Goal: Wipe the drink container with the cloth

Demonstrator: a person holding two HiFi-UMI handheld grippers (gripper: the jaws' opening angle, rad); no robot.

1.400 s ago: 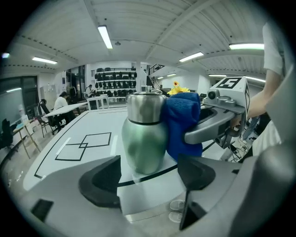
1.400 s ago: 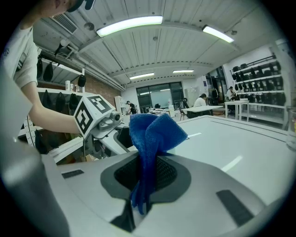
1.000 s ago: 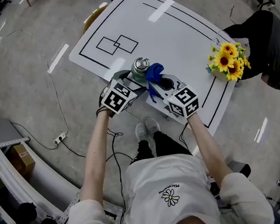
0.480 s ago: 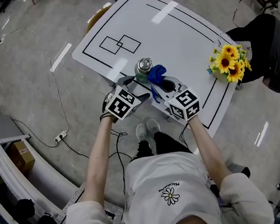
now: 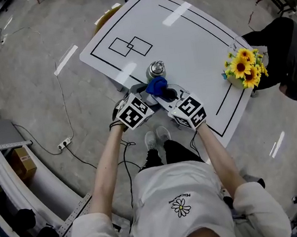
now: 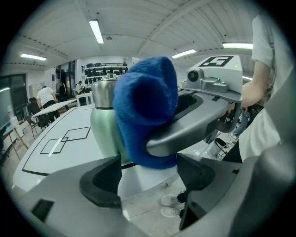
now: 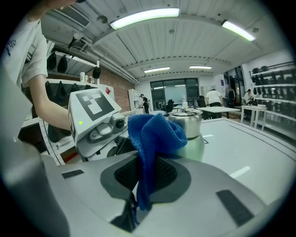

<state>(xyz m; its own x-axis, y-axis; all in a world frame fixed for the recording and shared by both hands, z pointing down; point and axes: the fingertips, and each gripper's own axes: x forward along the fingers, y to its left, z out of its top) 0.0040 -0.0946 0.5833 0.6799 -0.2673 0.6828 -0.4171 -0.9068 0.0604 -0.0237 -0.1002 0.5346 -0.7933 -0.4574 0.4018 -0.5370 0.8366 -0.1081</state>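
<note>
A pale green drink container (image 5: 156, 69) with a steel lid stands upright near the front edge of the white table (image 5: 186, 33). A blue cloth (image 5: 156, 85) is bunched against its near side. My right gripper (image 5: 165, 92) is shut on that cloth (image 7: 155, 134), whose tail hangs down through the closed jaws, with the container (image 7: 190, 129) just behind it. My left gripper (image 5: 144, 93) is open; in its own view the left gripper (image 6: 148, 178) holds nothing, and the container (image 6: 102, 125) stands ahead of it, partly hidden by the cloth (image 6: 145, 111).
A pot of sunflowers (image 5: 242, 66) stands at the table's right edge, beside a person in dark clothes (image 5: 284, 52). The table's front edge runs just under both grippers. A cable and power strip (image 5: 64, 145) lie on the floor at left.
The right gripper has carried the cloth from the container's right side round to its near side. Both grippers have closed in towards each other.
</note>
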